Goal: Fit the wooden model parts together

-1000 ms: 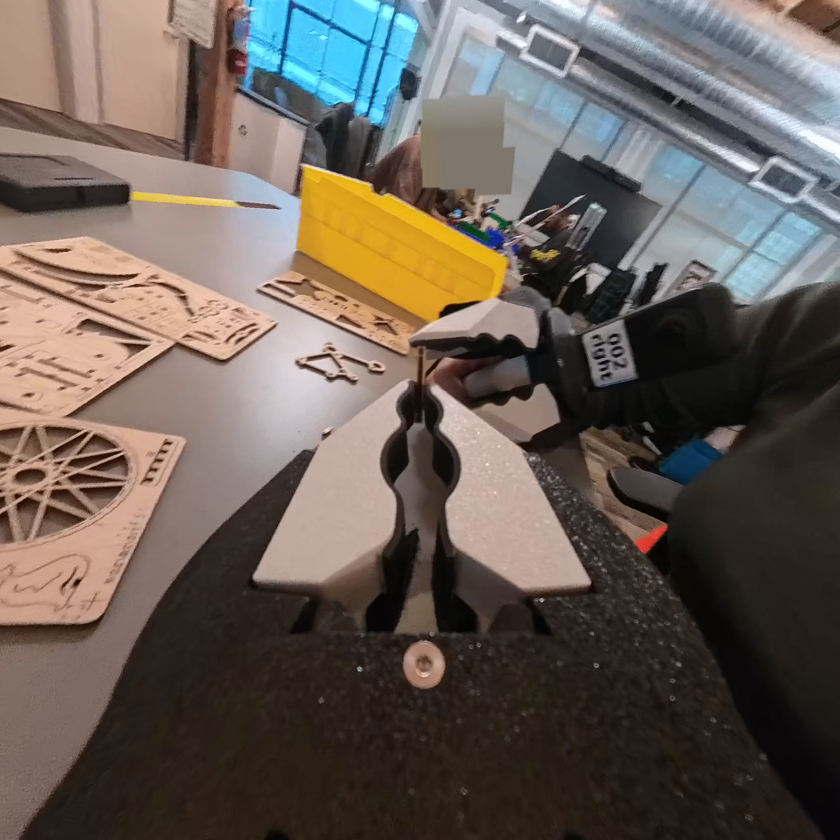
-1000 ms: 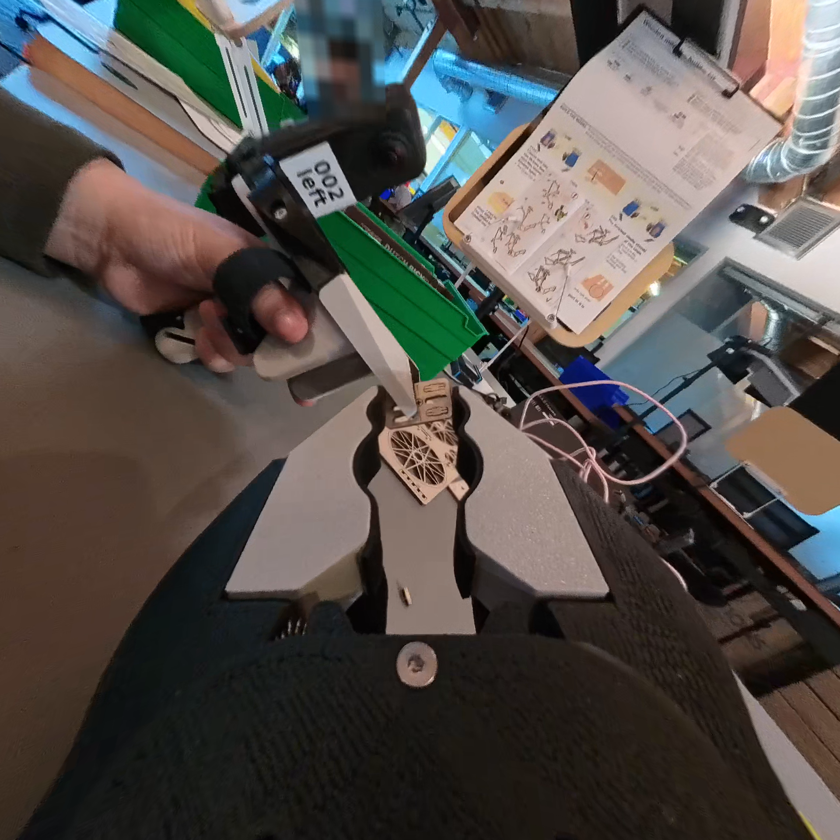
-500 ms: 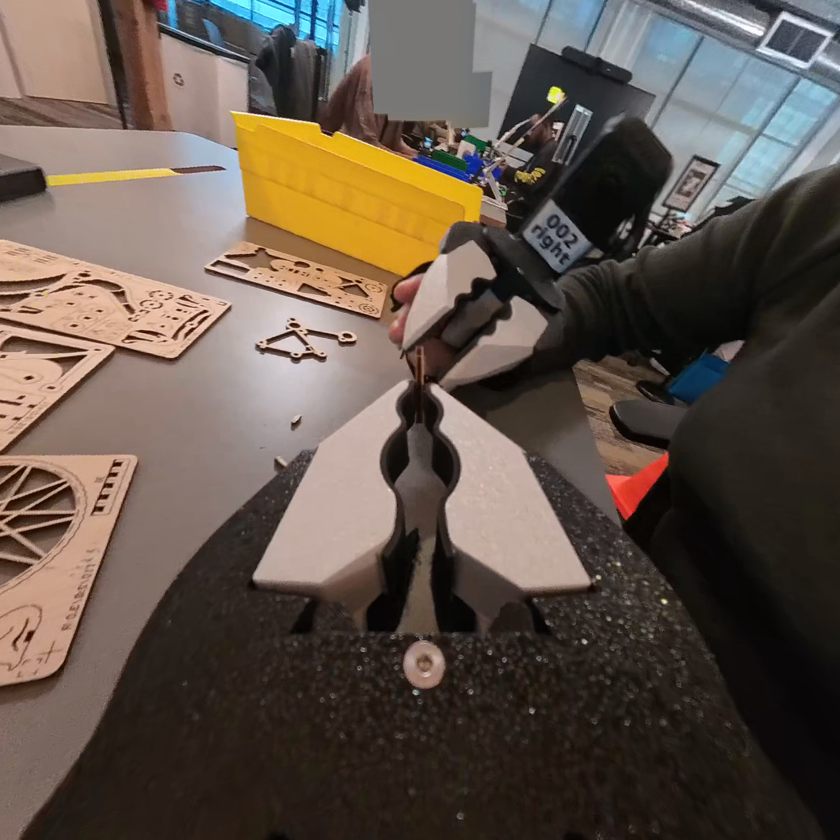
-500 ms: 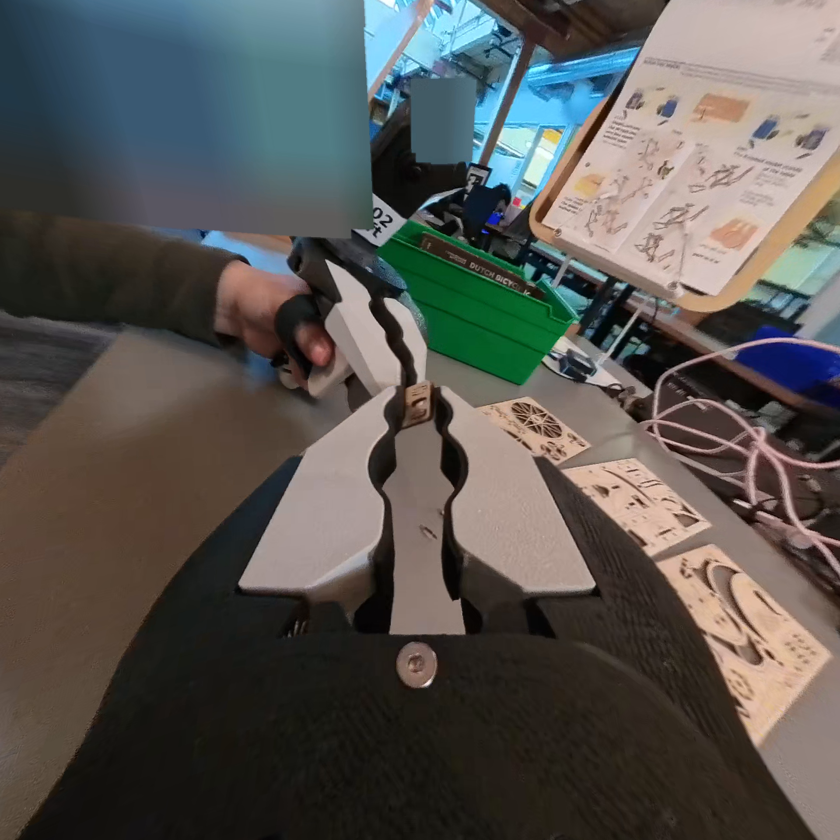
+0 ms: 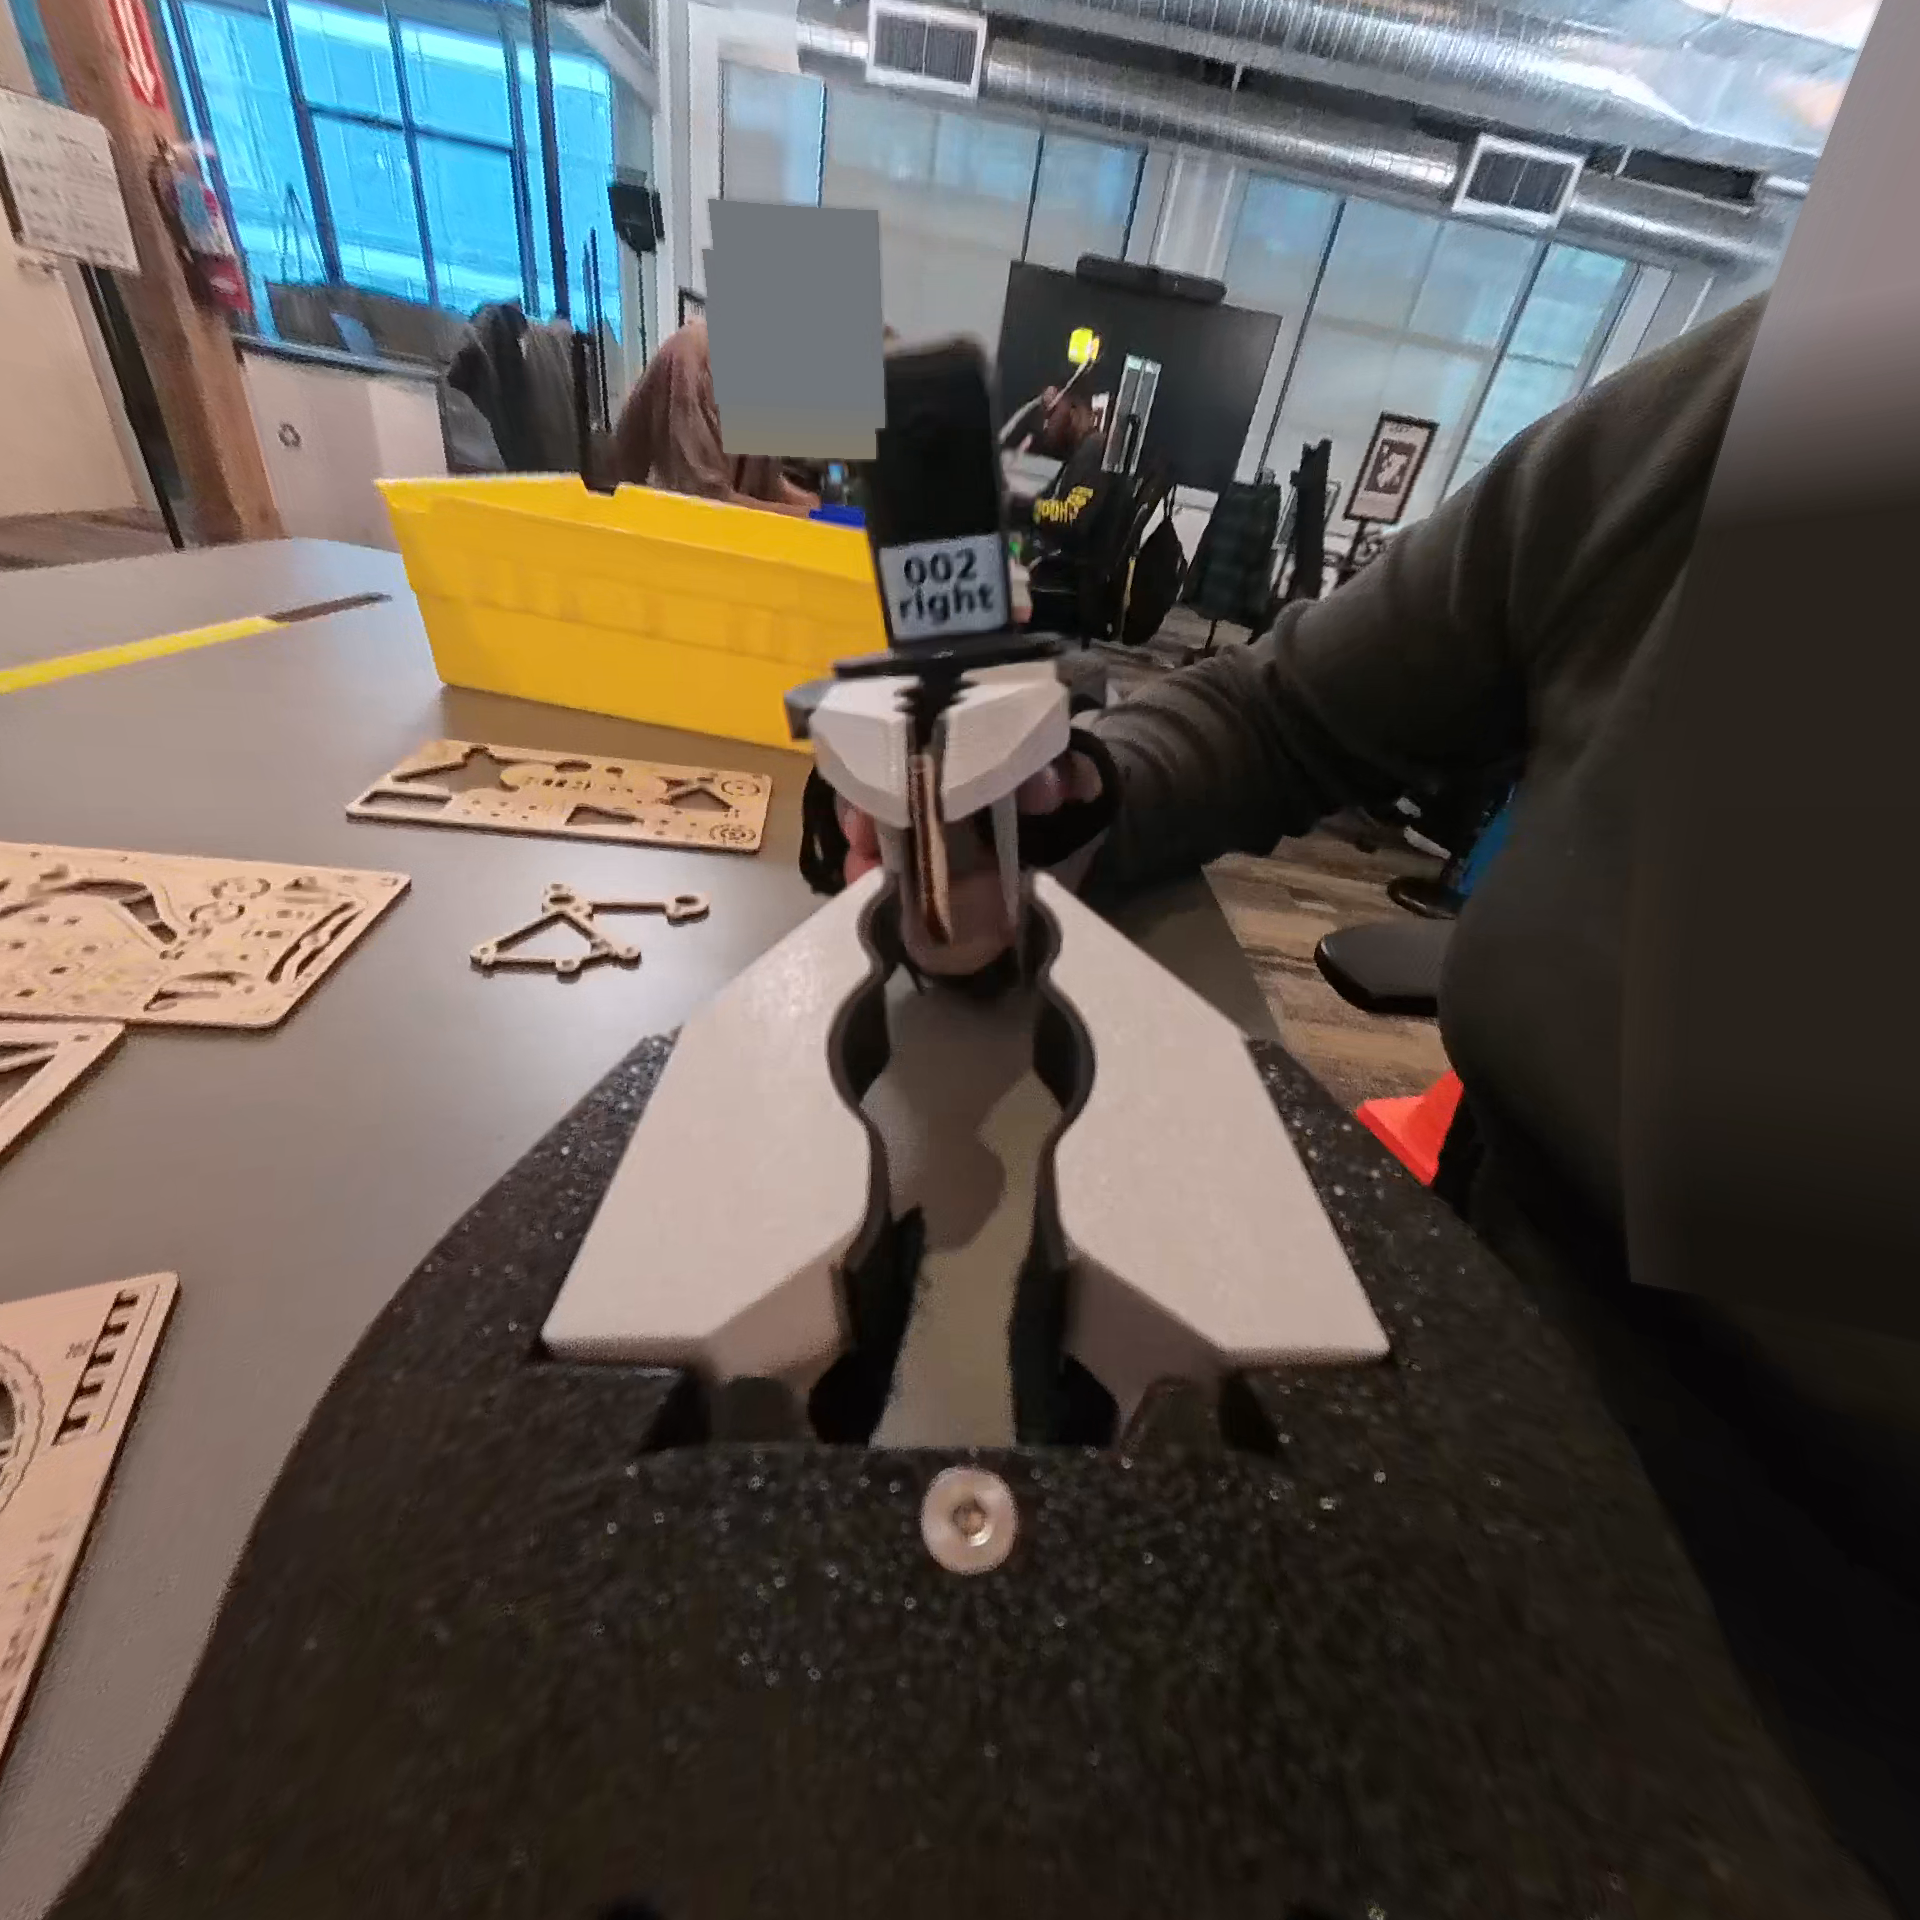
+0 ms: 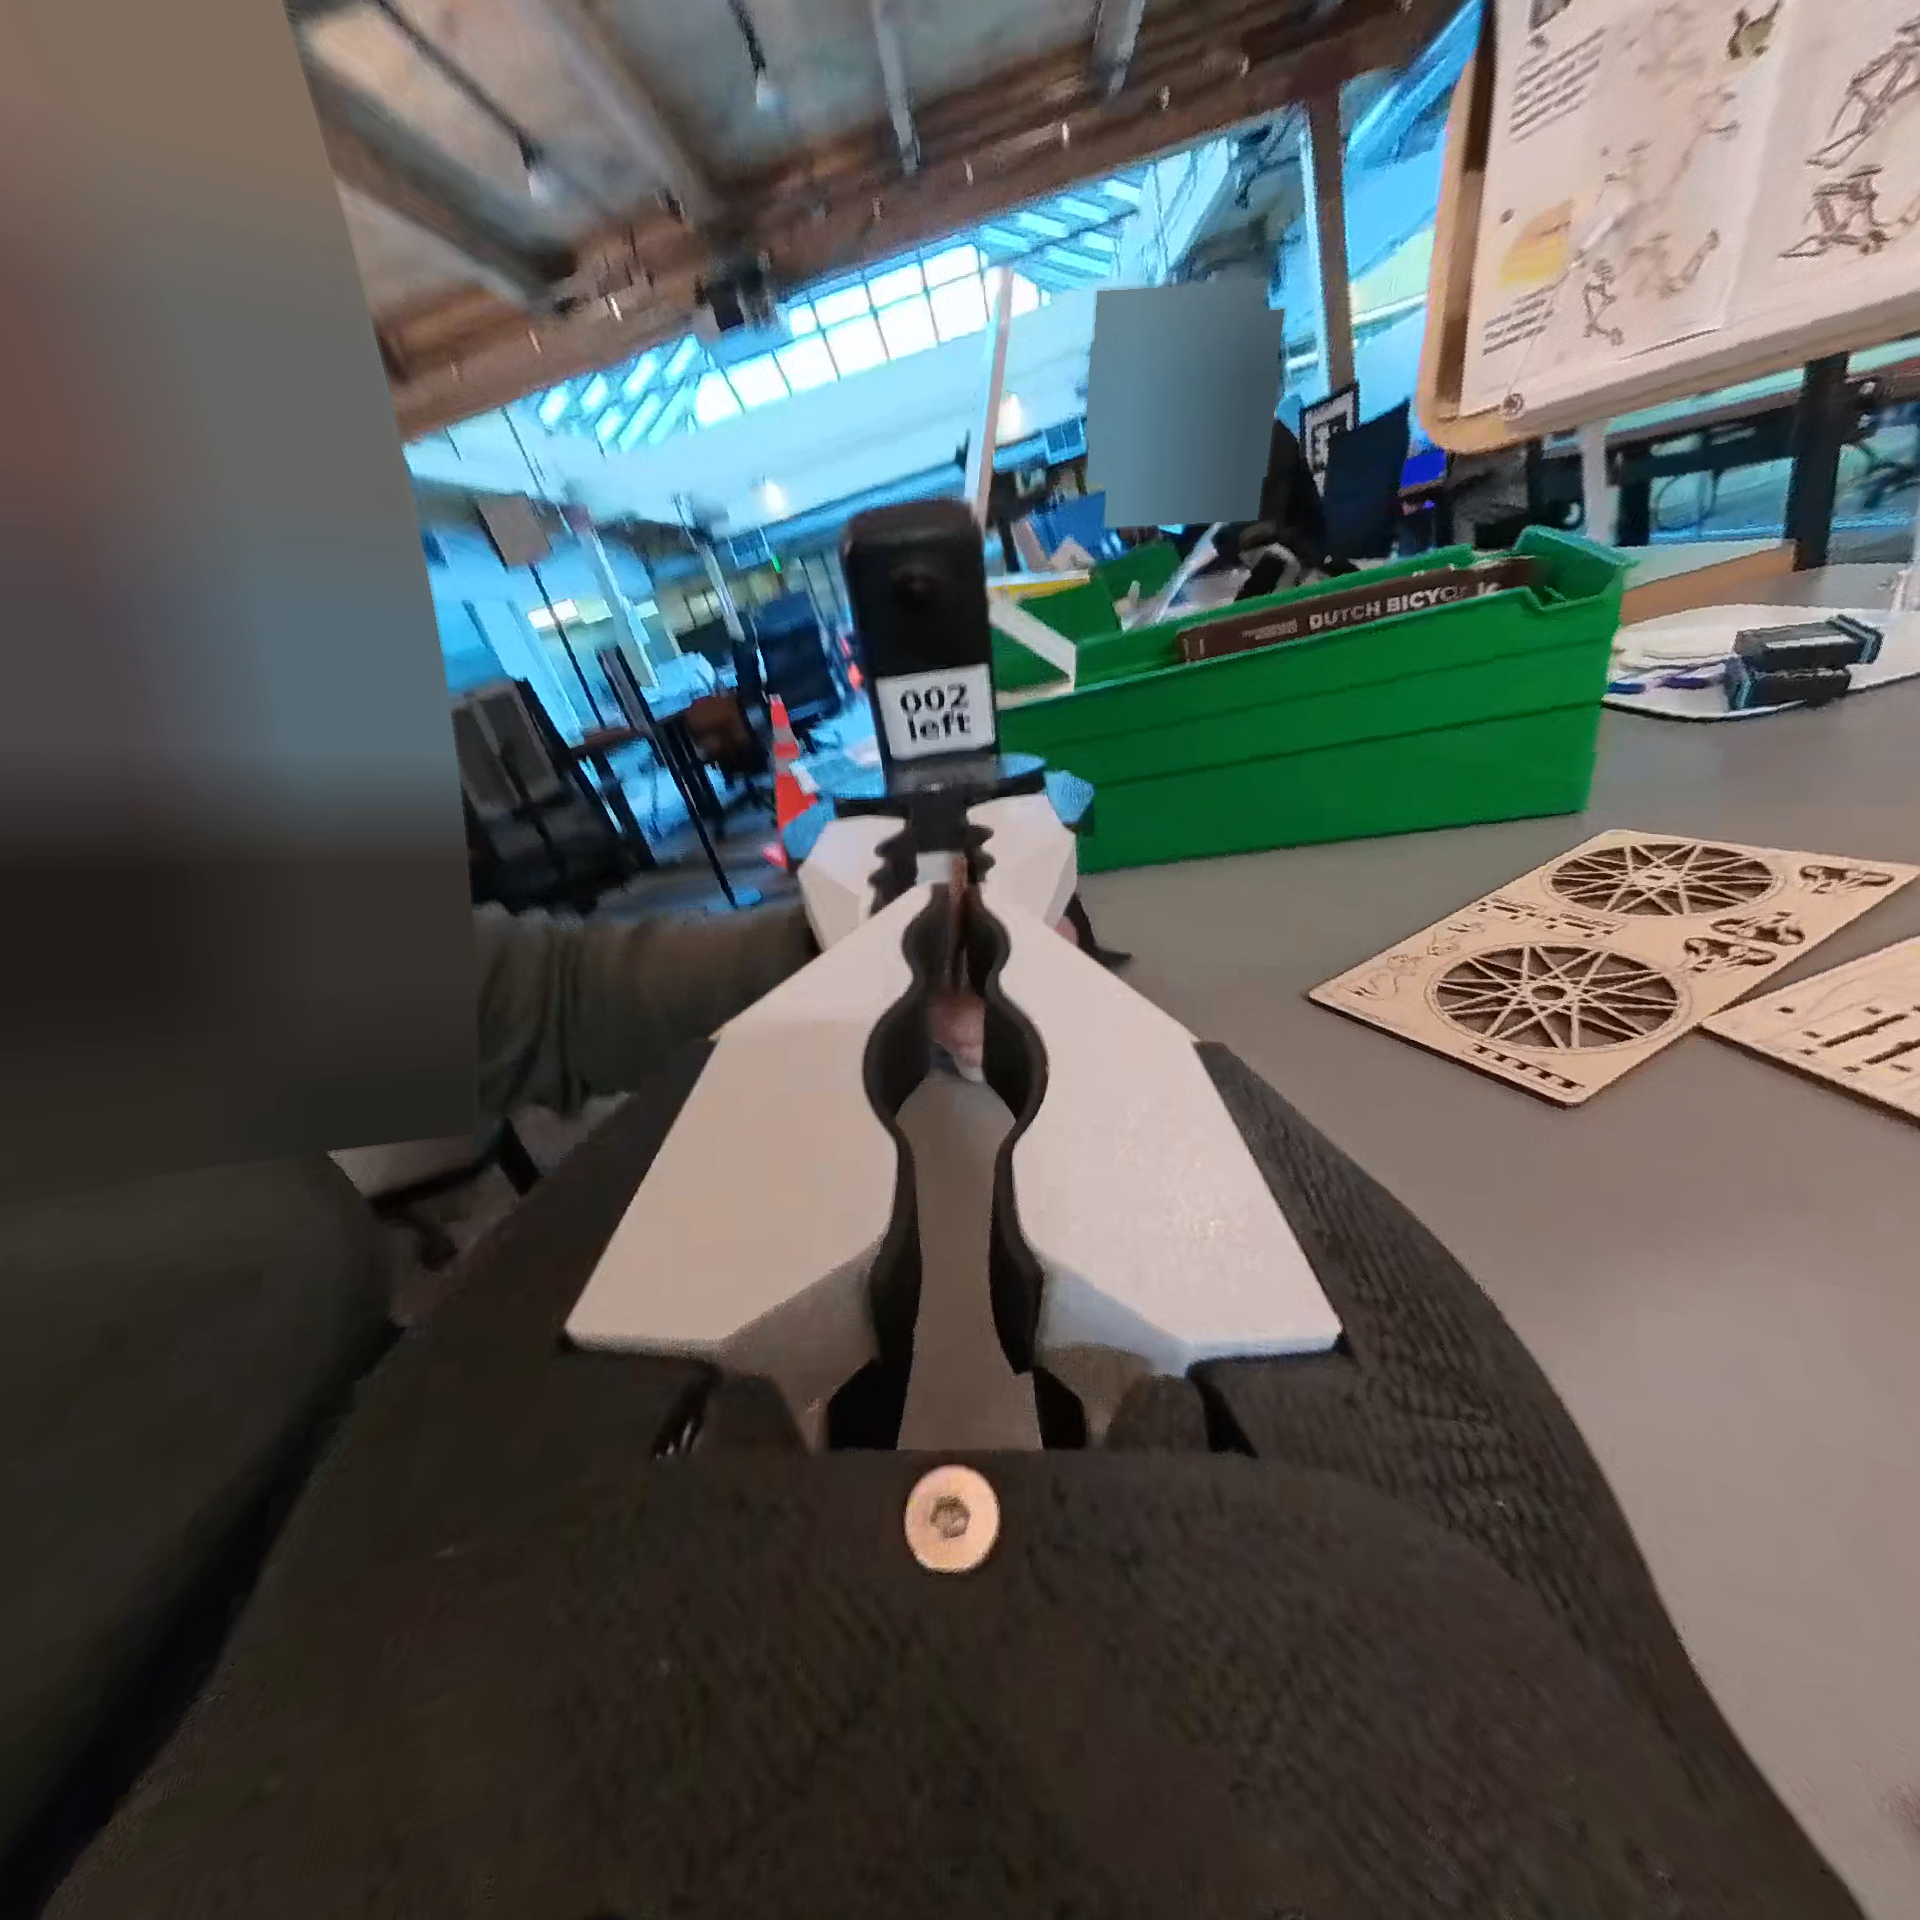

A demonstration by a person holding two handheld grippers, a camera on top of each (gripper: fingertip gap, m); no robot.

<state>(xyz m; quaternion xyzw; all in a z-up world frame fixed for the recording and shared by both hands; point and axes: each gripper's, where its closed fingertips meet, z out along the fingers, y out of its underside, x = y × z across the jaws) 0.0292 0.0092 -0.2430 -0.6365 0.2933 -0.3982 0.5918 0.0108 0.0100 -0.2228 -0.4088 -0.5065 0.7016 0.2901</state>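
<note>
The two claws face each other above the grey table, tip to tip. The right claw is nearly closed and pinches a thin wooden part, seen edge-on — the same wooden part stands upright in the left view. The left claw is narrowly parted around it; whether it touches, I cannot tell. Wooden sheets lie flat on the table to the left, near a yellow bin.

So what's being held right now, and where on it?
Right gripper pinches a thin wooden part by one end, on its flat faces; left gripper is open.
</note>
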